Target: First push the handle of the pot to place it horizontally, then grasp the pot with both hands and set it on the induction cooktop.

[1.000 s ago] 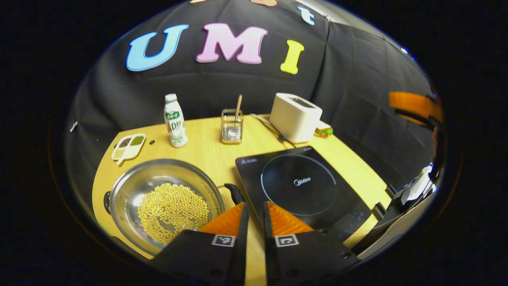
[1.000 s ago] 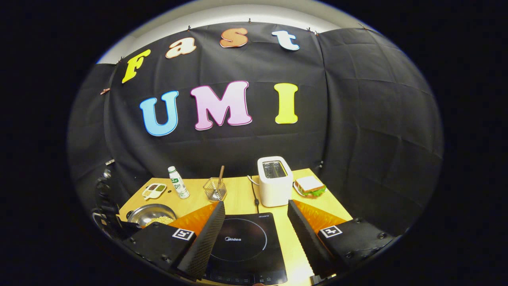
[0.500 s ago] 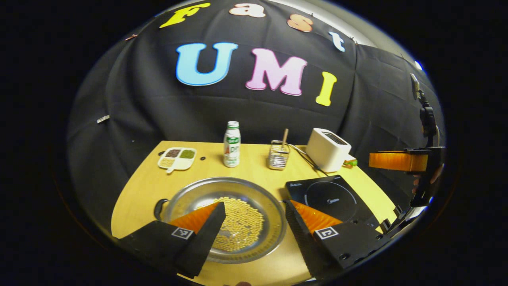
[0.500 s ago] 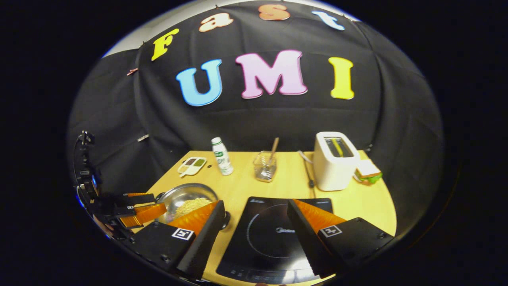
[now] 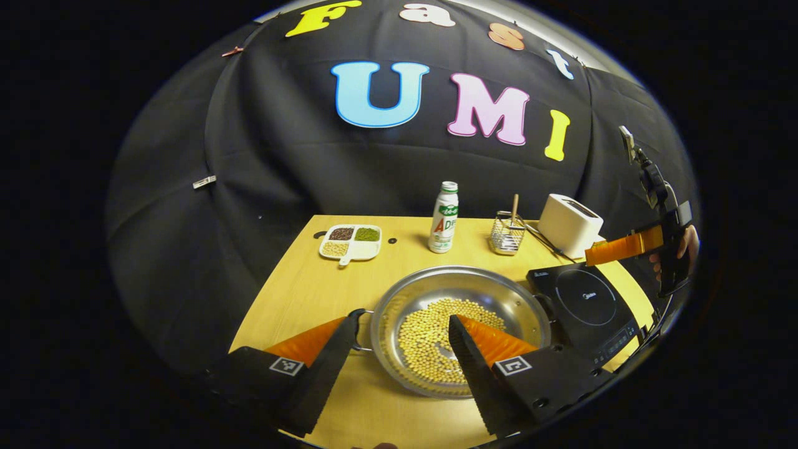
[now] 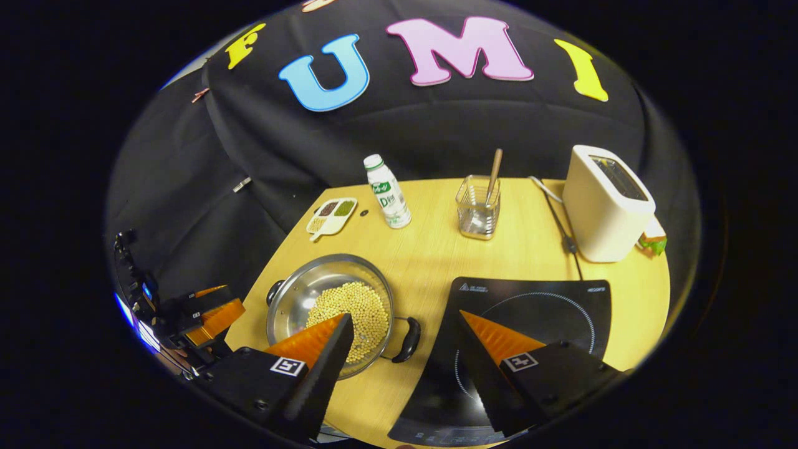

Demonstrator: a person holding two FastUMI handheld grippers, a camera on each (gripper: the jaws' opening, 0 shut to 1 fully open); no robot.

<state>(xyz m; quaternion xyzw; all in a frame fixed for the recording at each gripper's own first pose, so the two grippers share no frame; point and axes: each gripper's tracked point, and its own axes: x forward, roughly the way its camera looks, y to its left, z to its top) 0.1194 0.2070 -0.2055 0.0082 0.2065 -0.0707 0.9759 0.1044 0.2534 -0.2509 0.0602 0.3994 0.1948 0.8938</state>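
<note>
Left gripper view: one pot (image 5: 458,327) of beans on the table (image 5: 293,299), left of one cooktop (image 5: 586,308); my left gripper (image 5: 399,365) was spread above it, having swung left. Bottle (image 5: 443,218), toaster (image 5: 570,226) far.

Right gripper view: my right gripper (image 6: 402,358), spread, had dipped over the pot's right handle (image 6: 406,340).

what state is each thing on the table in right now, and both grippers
pot: on the table beside the cooktop, holding yellow beans, ungrasped
induction cooktop: bare, nothing on it
left gripper: open, hanging over the pot
right gripper: open, above the pot's near handle
bottle: upright, capped
glass holder: upright, a stick in it
toaster: upright, slots empty
seasoning dish: flat, compartments filled
</note>
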